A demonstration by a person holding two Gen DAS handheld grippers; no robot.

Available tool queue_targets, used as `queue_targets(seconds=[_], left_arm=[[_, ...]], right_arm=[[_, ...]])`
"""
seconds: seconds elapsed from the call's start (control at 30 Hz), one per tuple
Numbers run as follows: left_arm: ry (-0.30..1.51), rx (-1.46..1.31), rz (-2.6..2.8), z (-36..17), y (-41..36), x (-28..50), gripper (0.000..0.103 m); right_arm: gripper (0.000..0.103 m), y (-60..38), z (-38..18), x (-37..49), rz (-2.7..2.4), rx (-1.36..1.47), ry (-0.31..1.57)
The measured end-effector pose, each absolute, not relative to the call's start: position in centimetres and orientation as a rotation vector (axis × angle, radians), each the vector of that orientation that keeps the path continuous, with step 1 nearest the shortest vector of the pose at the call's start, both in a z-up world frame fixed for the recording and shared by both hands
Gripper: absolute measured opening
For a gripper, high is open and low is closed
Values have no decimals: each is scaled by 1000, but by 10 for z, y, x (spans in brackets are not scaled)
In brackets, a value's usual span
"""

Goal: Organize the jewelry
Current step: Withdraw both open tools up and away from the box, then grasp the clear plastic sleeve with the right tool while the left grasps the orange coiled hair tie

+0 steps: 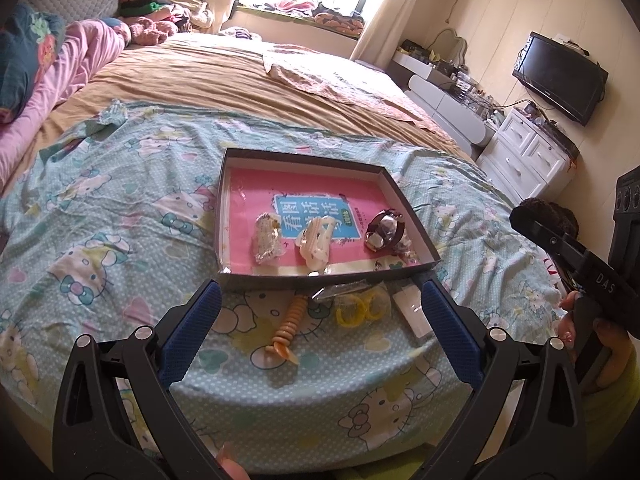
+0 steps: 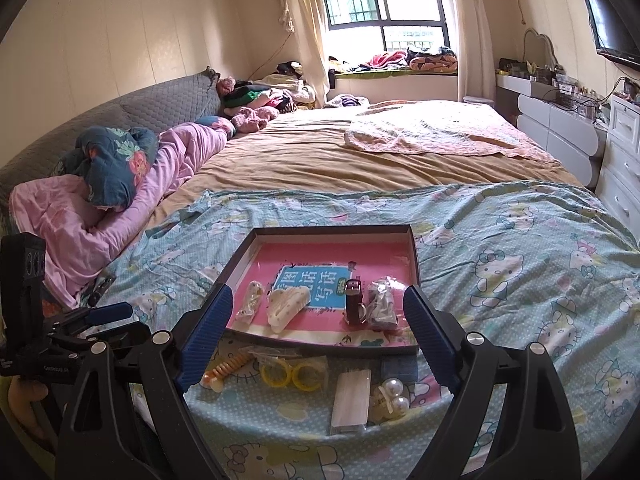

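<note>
1. Jewelry: some already in tray (image 2: 414, 280), mid frame; orange hair tie (image 1: 289, 322), yellow rings (image 2: 292, 376), pearls (image 2: 394, 394) loose just below it.
2. Left gripper (image 1: 320, 324) & right gripper (image 2: 318, 338) both spread apart, empty.
3. Best: drop onto one loose pc, pinch w/o snagging sheet (image 2: 520, 264).

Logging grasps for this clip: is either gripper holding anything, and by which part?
Nothing is held: left gripper and right gripper both have open, empty jaws.
</note>
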State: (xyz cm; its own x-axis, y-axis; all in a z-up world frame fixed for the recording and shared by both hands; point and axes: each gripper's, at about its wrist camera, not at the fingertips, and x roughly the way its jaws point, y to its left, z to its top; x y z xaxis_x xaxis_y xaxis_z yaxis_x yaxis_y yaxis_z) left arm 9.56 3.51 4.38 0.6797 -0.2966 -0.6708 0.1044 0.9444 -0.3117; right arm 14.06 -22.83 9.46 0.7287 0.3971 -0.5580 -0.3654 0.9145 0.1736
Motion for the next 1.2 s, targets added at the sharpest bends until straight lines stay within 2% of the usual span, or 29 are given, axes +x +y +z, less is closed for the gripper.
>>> queue_targets(seconds=[0.9,1.2], left_arm=[[962,-184,-224,-29,15,96,93],[969,-144,-215,-38,10,99,93]], right_arm=[[86,-216,14,131,458,10,857],[86,-221,-2,134,445,18,913]])
